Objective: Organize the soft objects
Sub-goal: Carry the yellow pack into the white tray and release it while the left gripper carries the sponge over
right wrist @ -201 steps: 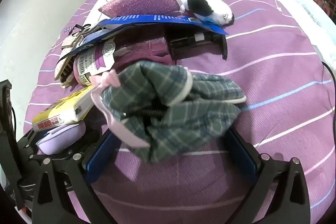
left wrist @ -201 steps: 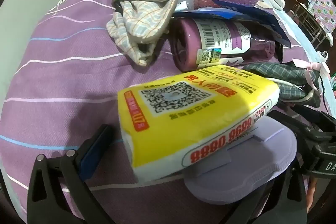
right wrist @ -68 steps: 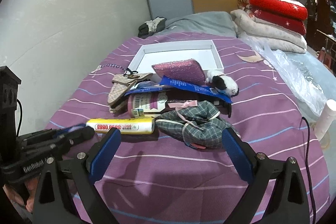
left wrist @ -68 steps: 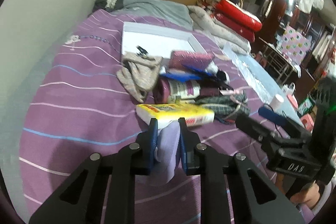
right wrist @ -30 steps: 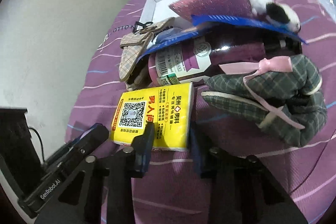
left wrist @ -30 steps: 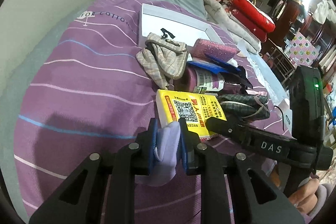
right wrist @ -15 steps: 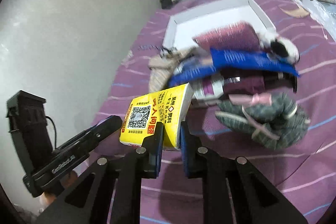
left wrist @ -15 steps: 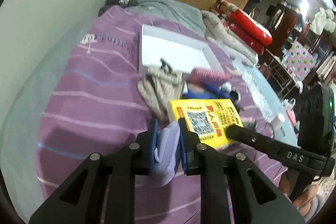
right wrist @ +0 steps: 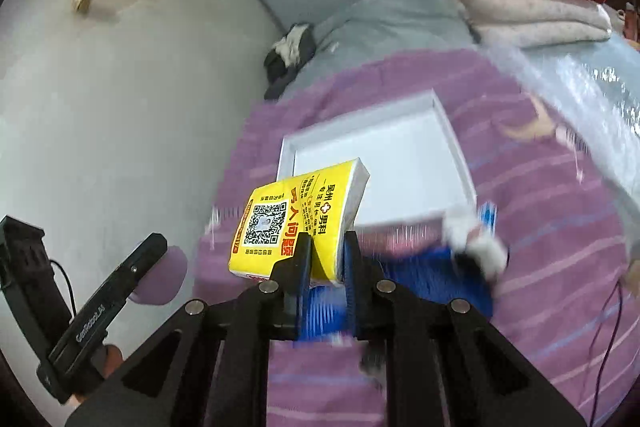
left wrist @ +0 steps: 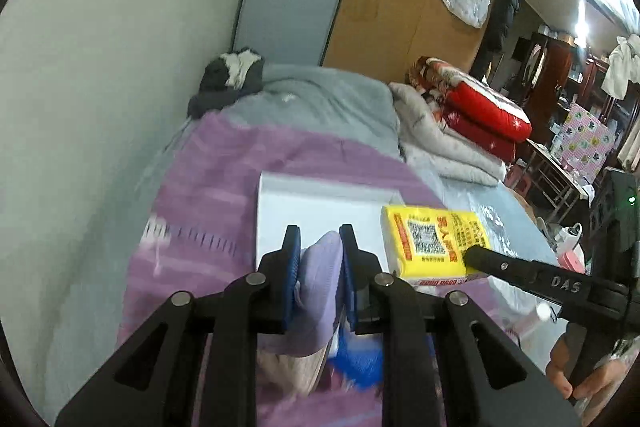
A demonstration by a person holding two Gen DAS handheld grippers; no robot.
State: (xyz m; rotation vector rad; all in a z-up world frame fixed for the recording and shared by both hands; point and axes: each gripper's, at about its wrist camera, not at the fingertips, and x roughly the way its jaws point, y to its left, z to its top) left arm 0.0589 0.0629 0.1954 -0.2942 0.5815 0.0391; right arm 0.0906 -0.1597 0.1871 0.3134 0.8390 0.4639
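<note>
My left gripper is shut on a soft lavender pad, held up above the purple bedspread. My right gripper is shut on a yellow tissue pack, pinching its near edge, also lifted. In the left wrist view the yellow pack hangs to the right on the right gripper's finger. A white tray lies on the bed just beyond both held items. The left gripper's finger and the lavender pad show at the lower left of the right wrist view.
A blue package and a black-and-white plush lie blurred under the right gripper. Folded red and white quilts and a grey blanket sit at the bed's far end. A wall runs along the left.
Both grippers have risen and tilted up with the lavender pad and the yellow pack. The pile of objects has dropped low in view, and the white tray now lies straight ahead.
</note>
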